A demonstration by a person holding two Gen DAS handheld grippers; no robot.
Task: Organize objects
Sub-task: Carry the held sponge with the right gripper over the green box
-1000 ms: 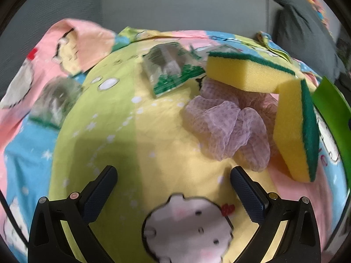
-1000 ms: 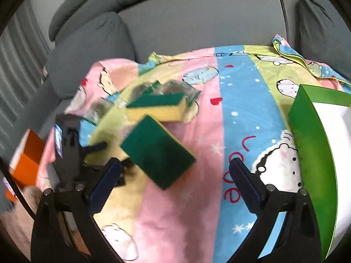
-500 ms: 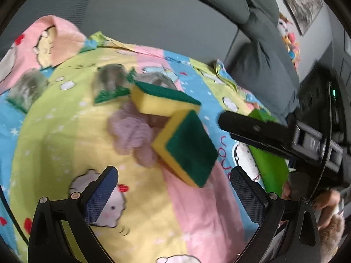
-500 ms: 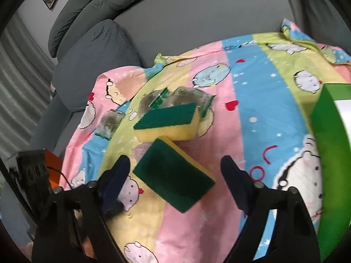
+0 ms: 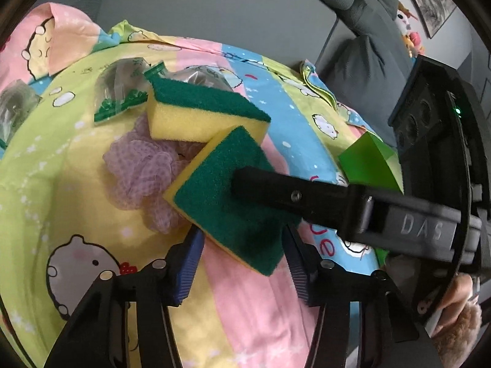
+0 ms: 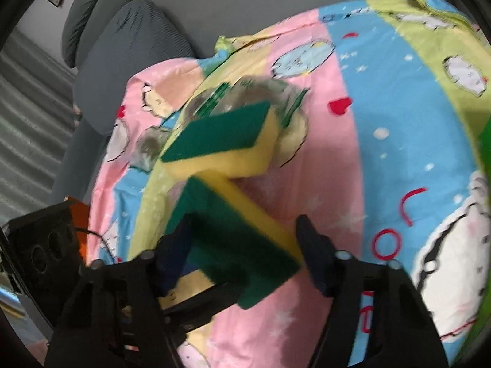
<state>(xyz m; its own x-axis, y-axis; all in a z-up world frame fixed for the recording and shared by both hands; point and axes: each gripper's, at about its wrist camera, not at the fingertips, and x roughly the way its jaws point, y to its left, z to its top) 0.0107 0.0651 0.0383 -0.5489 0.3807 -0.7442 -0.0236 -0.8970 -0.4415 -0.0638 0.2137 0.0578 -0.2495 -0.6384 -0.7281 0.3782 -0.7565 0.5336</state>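
Note:
Two yellow sponges with green scouring tops lie on a cartoon-print blanket. The near sponge (image 5: 227,190) leans on a lilac mesh puff (image 5: 141,168); the far sponge (image 5: 199,113) rests behind it. My left gripper (image 5: 242,254) is half closed, its pads either side of the near sponge's front corner. My right gripper (image 6: 245,251) is open around the same sponge (image 6: 233,233) from the other side; one right finger (image 5: 276,190) lies across its green top. The far sponge (image 6: 221,141) sits beyond.
Clear plastic packets with green print (image 5: 119,92) lie behind the sponges. A green box (image 5: 368,165) stands at the right on the blanket (image 5: 276,306). Grey sofa cushions (image 6: 129,46) rise behind. An orange object (image 6: 79,214) sits off the left edge.
Both grippers have moved in on the near sponge. The left jaws have narrowed around its corner, and the right gripper now straddles it with a finger across its top.

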